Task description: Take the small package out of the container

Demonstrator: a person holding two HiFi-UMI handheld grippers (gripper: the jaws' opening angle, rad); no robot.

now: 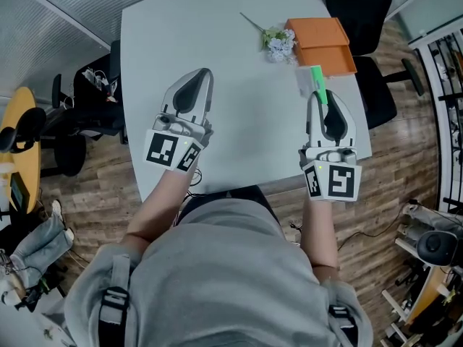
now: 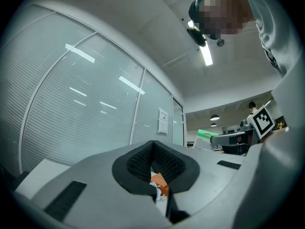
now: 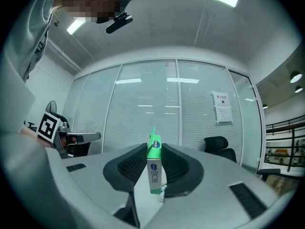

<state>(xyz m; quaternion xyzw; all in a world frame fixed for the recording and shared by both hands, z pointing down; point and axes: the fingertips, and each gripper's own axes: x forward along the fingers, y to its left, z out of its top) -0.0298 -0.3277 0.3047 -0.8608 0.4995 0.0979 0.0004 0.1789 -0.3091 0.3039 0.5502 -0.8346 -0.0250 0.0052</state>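
The small package point(image 1: 315, 82), a green and white box, stands upright between the pads of my right gripper point(image 1: 318, 97), which is shut on it, near the white table's point(image 1: 217, 42) right edge. In the right gripper view the package point(image 3: 154, 171) sticks up past the gripper point(image 3: 153, 149). The orange container point(image 1: 323, 45) sits at the table's far right, beyond the package. My left gripper point(image 1: 205, 75) is over the table's middle, shut, with nothing in it; through its jaws point(image 2: 152, 144) a bit of the orange container point(image 2: 160, 181) shows.
A sprig of pale artificial flowers point(image 1: 278, 45) lies just left of the orange container. Black office chairs point(image 1: 359, 9) stand beyond the table's right corner, and more chairs point(image 1: 79, 114) to its left. A glass partition wall rises behind the table.
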